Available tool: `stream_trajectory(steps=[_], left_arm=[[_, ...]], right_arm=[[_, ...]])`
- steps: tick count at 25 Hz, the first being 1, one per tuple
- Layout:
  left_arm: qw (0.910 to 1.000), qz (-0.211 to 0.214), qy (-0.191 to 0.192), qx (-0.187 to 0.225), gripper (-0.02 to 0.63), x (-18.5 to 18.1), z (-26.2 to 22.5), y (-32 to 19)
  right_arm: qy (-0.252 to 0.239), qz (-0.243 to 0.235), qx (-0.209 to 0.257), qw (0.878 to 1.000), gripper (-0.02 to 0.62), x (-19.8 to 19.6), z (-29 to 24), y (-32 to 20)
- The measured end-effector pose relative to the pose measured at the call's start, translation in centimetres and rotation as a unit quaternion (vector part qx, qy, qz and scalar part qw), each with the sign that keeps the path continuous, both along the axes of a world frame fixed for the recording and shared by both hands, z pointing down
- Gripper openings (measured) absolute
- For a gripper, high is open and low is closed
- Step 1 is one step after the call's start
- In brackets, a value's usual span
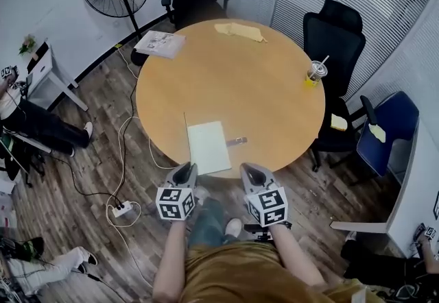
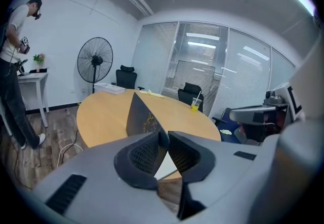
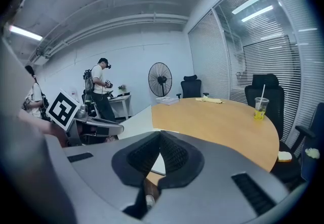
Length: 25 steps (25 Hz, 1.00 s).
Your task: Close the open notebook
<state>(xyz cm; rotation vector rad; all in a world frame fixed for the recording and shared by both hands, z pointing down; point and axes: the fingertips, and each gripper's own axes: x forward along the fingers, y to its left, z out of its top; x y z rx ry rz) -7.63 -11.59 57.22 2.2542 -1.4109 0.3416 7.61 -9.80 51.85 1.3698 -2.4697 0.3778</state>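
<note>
At the near edge of the round tabletop (image 1: 233, 82) lies the notebook (image 1: 208, 146), part of it overhanging that edge. Its white page faces up, flat on the wood. Its dark cover (image 2: 139, 114) stands almost upright along the page's left side; from the head view it shows only as a thin line.

The left gripper (image 1: 184, 170) sits just off the near edge, at the notebook's near left corner. In the left gripper view its jaws (image 2: 163, 139) stand a little apart, a narrow gap between the tips. The cover's near edge runs down into that gap, close against the left jaw, but the pads do not clamp it. A strip of white page shows below the tips.

The right gripper (image 1: 252, 171) hangs just off the near edge too, to the right of the notebook and clear of it. In the right gripper view its jaws (image 3: 159, 139) are closed tip to tip with nothing between them.

A small dark thing (image 1: 236, 139) lies just right of the page. A cup (image 1: 315, 74) with a straw stands at the right edge, a yellow cloth (image 1: 240, 31) lies at the far edge, and papers (image 1: 159, 43) lie at the far left edge.
</note>
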Motion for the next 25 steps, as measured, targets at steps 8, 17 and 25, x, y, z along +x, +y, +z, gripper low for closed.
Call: stream_trajectory(steps=[8,17,25], left_arm=[[0.9992,0.031,-0.024,0.006,0.080,1.5,0.2,0.0],[0.9981,0.055,-0.028,0.007,0.091,2.8,0.5,-0.1],[0.9959,0.083,-0.036,0.005,0.103,4.5,1.0,-0.2]], right_arm=[[0.000,0.008,-0.004,1.000,0.012,0.7,0.5,0.3],[-0.008,0.020,-0.008,1.000,0.012,1.1,0.6,0.5],[0.001,0.045,-0.010,0.999,0.012,2.4,1.2,0.9]])
